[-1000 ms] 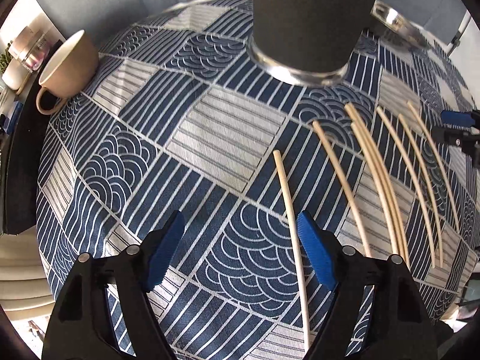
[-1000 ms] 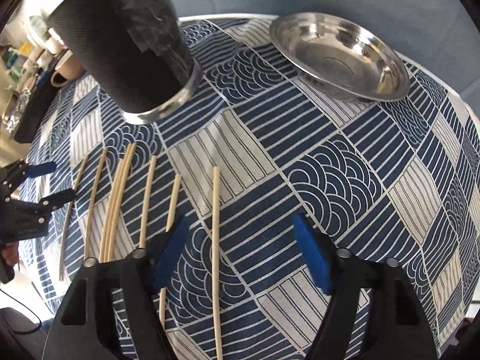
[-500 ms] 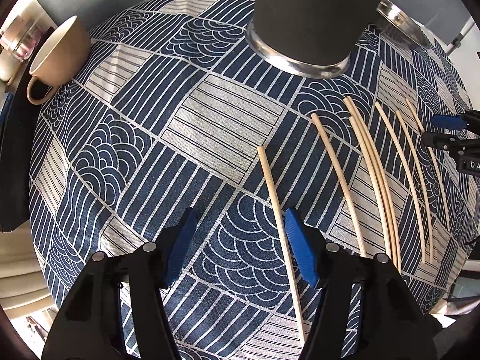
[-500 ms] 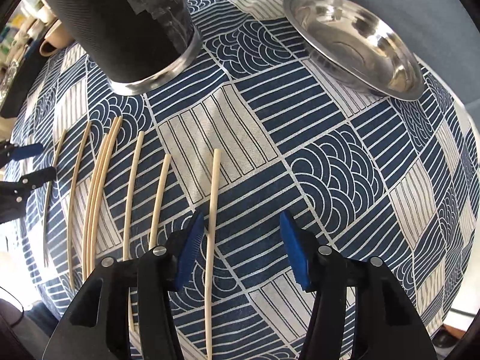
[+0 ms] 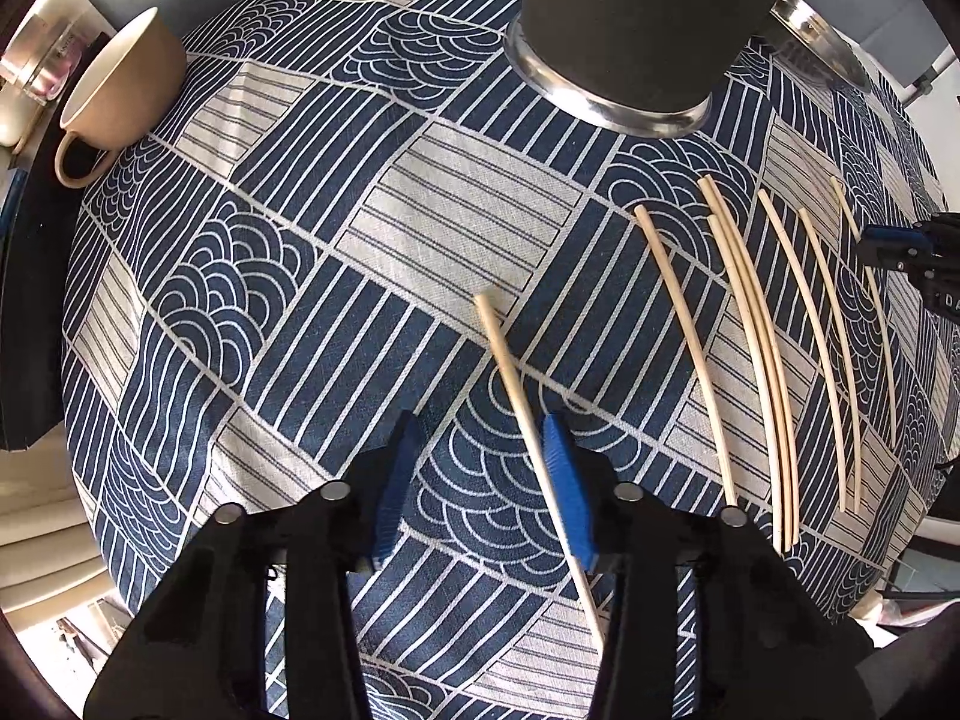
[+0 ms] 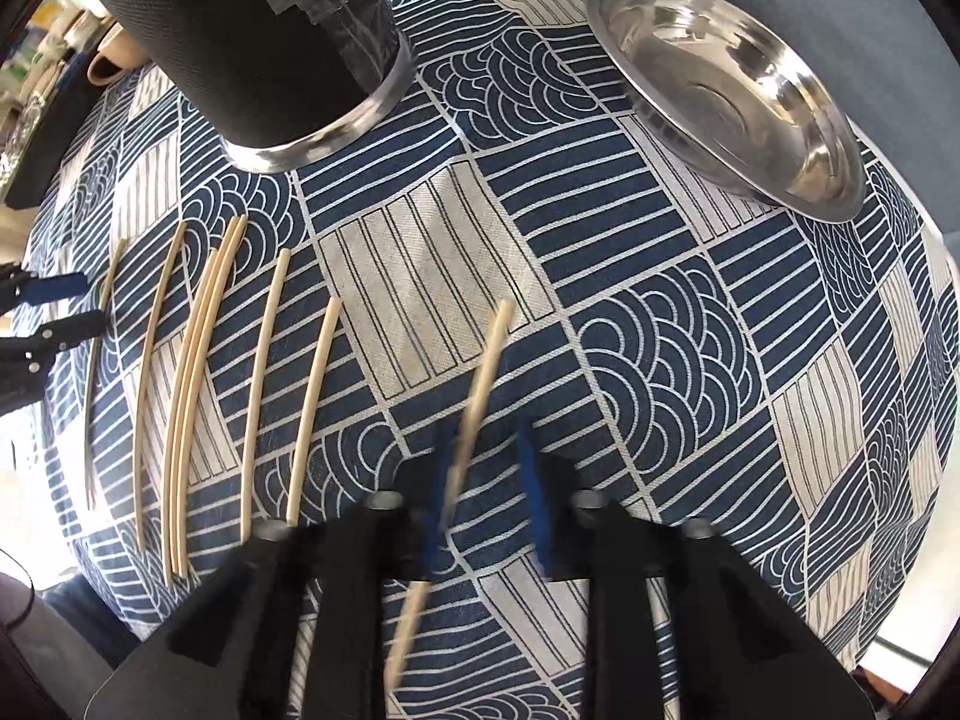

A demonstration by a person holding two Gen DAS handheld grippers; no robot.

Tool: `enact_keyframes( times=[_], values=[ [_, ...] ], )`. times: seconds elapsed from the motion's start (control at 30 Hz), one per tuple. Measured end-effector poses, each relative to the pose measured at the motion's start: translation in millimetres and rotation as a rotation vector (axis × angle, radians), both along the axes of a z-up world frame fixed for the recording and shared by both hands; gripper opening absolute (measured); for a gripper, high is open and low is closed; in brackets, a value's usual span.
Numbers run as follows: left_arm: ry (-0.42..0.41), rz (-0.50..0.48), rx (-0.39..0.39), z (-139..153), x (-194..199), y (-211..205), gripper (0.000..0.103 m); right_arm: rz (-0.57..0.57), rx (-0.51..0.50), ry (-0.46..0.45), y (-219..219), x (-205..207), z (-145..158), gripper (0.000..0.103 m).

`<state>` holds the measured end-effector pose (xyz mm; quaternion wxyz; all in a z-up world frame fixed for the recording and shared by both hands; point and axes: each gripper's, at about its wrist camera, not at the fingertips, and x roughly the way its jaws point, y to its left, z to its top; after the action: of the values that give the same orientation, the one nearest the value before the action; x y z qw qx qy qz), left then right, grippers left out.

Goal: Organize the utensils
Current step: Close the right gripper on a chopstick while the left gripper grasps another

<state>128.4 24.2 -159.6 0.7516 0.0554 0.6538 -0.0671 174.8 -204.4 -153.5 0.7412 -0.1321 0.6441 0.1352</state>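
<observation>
Only the left wrist view shows the beige ceramic cup [image 5: 117, 81] at ten o'clock; only the right wrist view shows the whole shallow steel dish [image 6: 729, 87] at one o'clock.

The left gripper [image 5: 477, 483] is closing, its right blue pad against a pale wooden chopstick [image 5: 519, 387] lying on the blue-and-white patterned cloth [image 5: 312, 276]. The right gripper [image 6: 486, 483] is closing around a motion-blurred chopstick [image 6: 480, 381], contact unclear, while the tall black cylindrical holder [image 6: 252, 30] is cut off at twelve o'clock.

Navy-and-white patterned cloth [image 5: 384, 252], pale chopsticks [image 5: 696, 348], tan cup [image 5: 114, 96].
</observation>
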Motion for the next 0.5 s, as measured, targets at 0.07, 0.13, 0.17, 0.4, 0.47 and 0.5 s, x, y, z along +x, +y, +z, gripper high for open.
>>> enact_keyframes(
  times=[0.07, 0.13, 0.17, 0.4, 0.47, 0.5],
  values=[
    [0.005, 0.003, -0.003, 0, -1, 3, 0.032, -0.001, 0.008, 0.000, -4, 0, 1, 0.009],
    [0.011, 0.010, -0.008, 1, -3, 6, 0.027, -0.004, 0.018, -0.001, -8, -1, 1, 0.008],
    [0.014, 0.017, -0.010, 1, -4, 7, 0.024, -0.007, 0.024, -0.002, -9, -1, 1, 0.008],
    [0.047, 0.037, -0.031, 0, -10, 14, 0.008, -0.049, 0.124, 0.018, -41, -4, 0, 0.006],
    [0.059, 0.055, -0.051, -1, -12, 19, 0.006, -0.059, 0.151, 0.018, -49, -4, -1, 0.005],
    [0.063, 0.063, -0.061, -2, -13, 21, 0.006, -0.069, 0.166, 0.021, -53, -4, 0, 0.003]
  ],
)
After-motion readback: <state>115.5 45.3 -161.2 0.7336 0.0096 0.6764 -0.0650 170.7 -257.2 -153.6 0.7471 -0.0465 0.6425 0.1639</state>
